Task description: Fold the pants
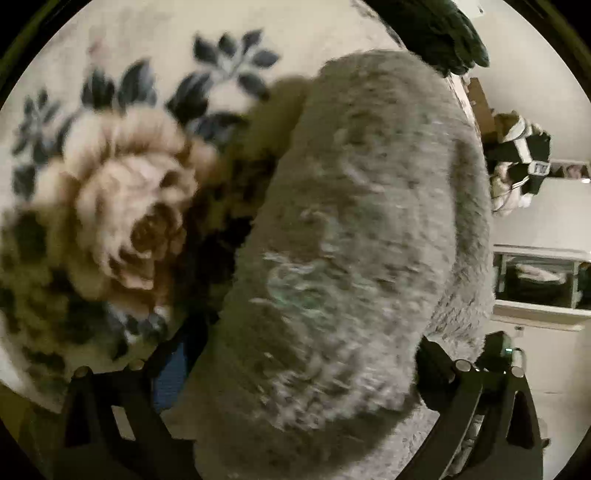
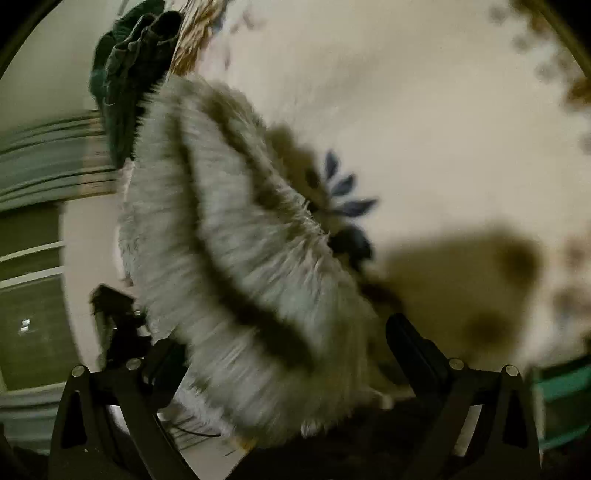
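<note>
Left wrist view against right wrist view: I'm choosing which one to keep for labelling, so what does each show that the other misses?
Only the left wrist view shows the large beige rose printed on the blanket, and striped clutter off the bed. Only the right wrist view shows a teal edge at lower right. Both show the fluffy grey pants between open jaws, unpinched, and a dark green garment beyond them.

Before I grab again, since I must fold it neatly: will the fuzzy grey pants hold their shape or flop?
Probably flop: the pants drape in soft rounded folds over the flowered blanket. The thick pile looks bulky yet light, so folds may spring open. Fuzz should grip the blanket rather than slide.
</note>
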